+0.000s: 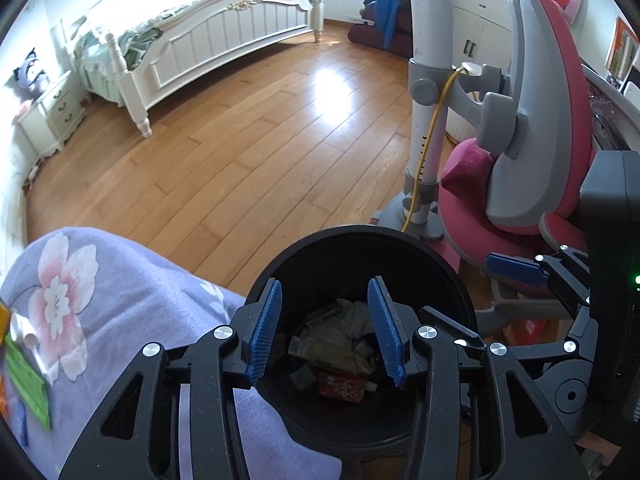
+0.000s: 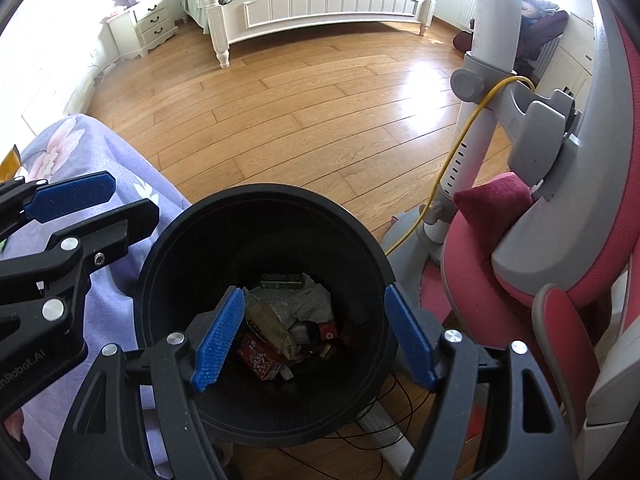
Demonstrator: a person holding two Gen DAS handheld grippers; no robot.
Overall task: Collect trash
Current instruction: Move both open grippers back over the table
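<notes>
A round black trash bin (image 1: 360, 240) stands on the wood floor beside the purple flowered bedspread; it also shows in the right wrist view (image 2: 264, 200). Inside lies trash (image 1: 340, 344): crumpled paper, wrappers and a red packet (image 2: 260, 356). My left gripper (image 1: 328, 332) hovers over the bin's mouth, open and empty. My right gripper (image 2: 316, 336) also hovers over the bin, open wide and empty. Each gripper shows at the edge of the other's view. A green packet (image 1: 28, 380) and other small items lie on the bedspread at far left.
A pink and grey chair (image 1: 532, 152) stands right of the bin. A white desk leg (image 1: 428, 80) with a yellow cable (image 2: 452, 168) is behind it. Black cables and a power strip (image 2: 380, 428) lie under the bin's right side. A white bed (image 2: 320, 4) and nightstand are across the floor.
</notes>
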